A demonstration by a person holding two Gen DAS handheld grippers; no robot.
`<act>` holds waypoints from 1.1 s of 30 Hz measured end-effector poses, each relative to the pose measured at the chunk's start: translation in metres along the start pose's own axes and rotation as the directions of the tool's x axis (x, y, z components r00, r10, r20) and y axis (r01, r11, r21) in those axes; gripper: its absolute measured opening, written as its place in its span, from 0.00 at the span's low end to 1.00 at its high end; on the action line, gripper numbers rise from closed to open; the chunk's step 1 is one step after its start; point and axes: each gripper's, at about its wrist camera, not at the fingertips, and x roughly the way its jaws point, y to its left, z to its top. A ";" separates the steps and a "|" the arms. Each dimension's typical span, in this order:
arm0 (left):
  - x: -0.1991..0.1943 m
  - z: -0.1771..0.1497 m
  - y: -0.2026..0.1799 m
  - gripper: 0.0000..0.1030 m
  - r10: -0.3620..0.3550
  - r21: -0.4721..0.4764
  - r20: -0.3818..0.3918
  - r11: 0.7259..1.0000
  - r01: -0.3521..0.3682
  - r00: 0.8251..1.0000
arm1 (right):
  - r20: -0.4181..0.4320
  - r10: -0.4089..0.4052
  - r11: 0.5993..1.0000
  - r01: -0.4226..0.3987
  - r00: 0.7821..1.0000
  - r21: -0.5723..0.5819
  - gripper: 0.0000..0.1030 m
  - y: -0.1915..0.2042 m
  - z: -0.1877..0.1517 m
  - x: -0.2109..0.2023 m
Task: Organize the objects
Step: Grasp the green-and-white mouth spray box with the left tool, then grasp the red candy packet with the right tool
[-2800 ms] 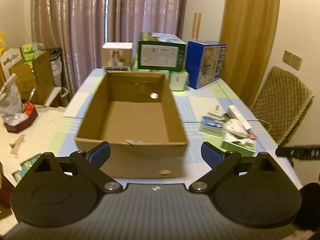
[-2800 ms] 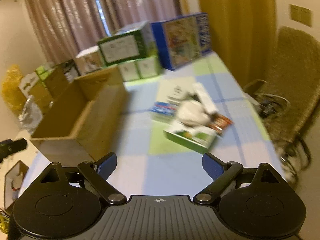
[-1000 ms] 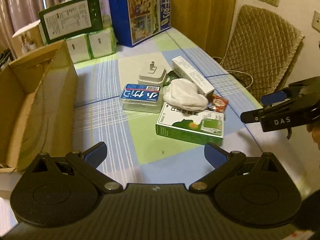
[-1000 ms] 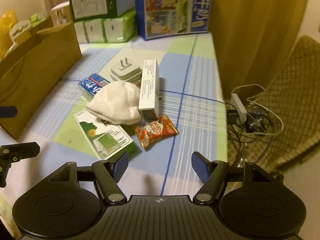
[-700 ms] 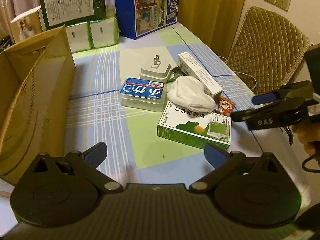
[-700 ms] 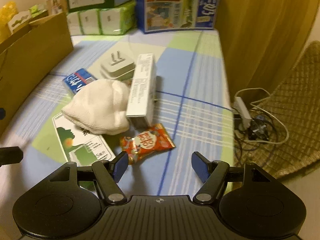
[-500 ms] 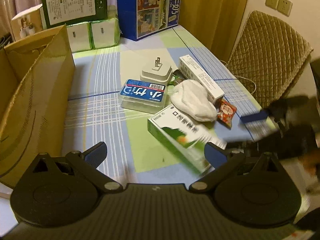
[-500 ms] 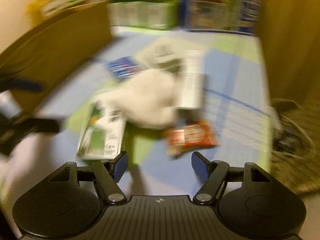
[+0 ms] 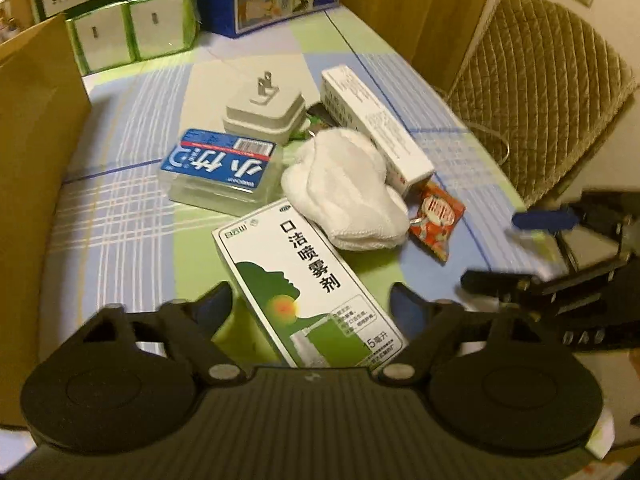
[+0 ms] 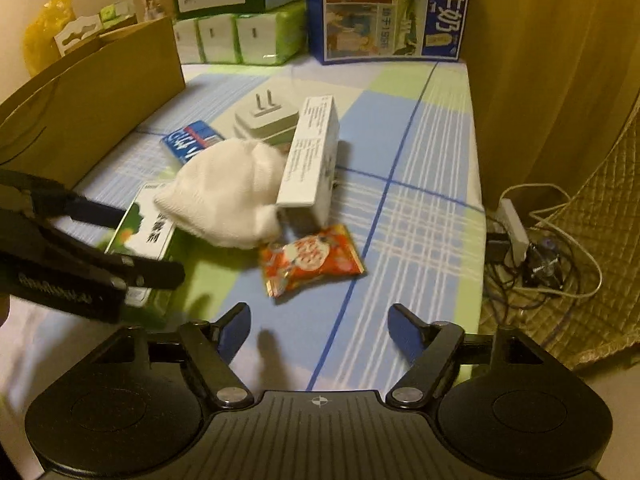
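Note:
A pile of small items lies on the checked table [image 9: 120,216]. My left gripper [image 9: 310,304] is open and low, with a green and white spray box [image 9: 304,280] lying between its fingers; I see no contact. Behind the box sit a white cloth [image 9: 348,196], a blue-labelled clear case [image 9: 220,168], a white plug adapter [image 9: 262,116], a long white box [image 9: 376,128] and a red snack packet [image 9: 438,220]. My right gripper [image 10: 318,320] is open just short of the snack packet [image 10: 310,258]. The left gripper [image 10: 124,240] shows over the spray box [image 10: 146,232].
An open cardboard box [image 9: 32,160] stands along the left side of the table. Green tissue packs [image 10: 248,36] and a blue carton [image 10: 392,8] line the far edge. A quilted chair [image 9: 532,92] and a tangle of cables [image 10: 532,248] lie past the right edge.
Both grippers have dropped lower and closer to the pile. The spray box now lies between the left fingers, and the red packet sits nearer the right fingers.

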 end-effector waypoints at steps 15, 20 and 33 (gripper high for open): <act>-0.030 -0.029 0.019 0.50 0.026 0.142 0.017 0.989 -0.028 1.000 | -0.028 0.067 0.994 -0.069 0.997 -0.081 0.62 -0.005 0.027 0.041; -0.037 -0.039 0.019 0.49 0.029 0.158 0.020 0.987 -0.032 0.999 | -0.076 0.082 0.996 -0.084 0.994 -0.035 0.46 0.009 0.018 0.027; -0.074 -0.086 0.044 0.49 0.032 0.154 0.025 0.987 -0.035 0.999 | -0.146 0.149 0.987 -0.156 0.978 -0.035 0.64 0.065 -0.004 -0.004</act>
